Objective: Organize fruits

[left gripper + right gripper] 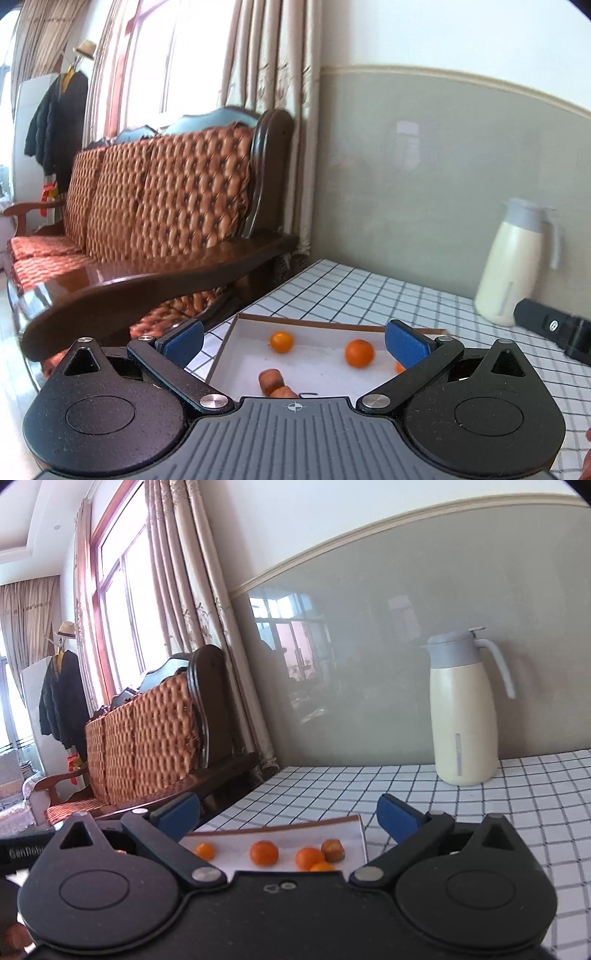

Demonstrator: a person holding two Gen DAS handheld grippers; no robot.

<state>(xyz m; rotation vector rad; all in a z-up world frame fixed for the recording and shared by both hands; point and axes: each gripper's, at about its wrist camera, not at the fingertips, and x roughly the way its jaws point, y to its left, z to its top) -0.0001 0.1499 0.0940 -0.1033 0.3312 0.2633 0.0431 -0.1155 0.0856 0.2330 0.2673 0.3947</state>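
Note:
A shallow white cardboard tray (325,328) with a brown rim lies on the checked tablecloth. In it sit a small orange fruit (281,341), a bigger orange fruit (359,353), a third orange fruit (399,367) half hidden behind a finger, and a brownish cylindrical fruit piece (271,382). My left gripper (293,347) hangs above the tray's near side, open, nothing between its blue pads. The right wrist view shows the same tray (351,830) holding several orange fruits (263,853) and the brown piece (333,850). My right gripper (288,816) is open and holds nothing.
A cream jug with a grey lid (463,716) stands at the back of the table by the wall. A black device (554,328) lies right of the tray. A wooden sofa with orange cushions (166,206) stands left of the table edge (280,284).

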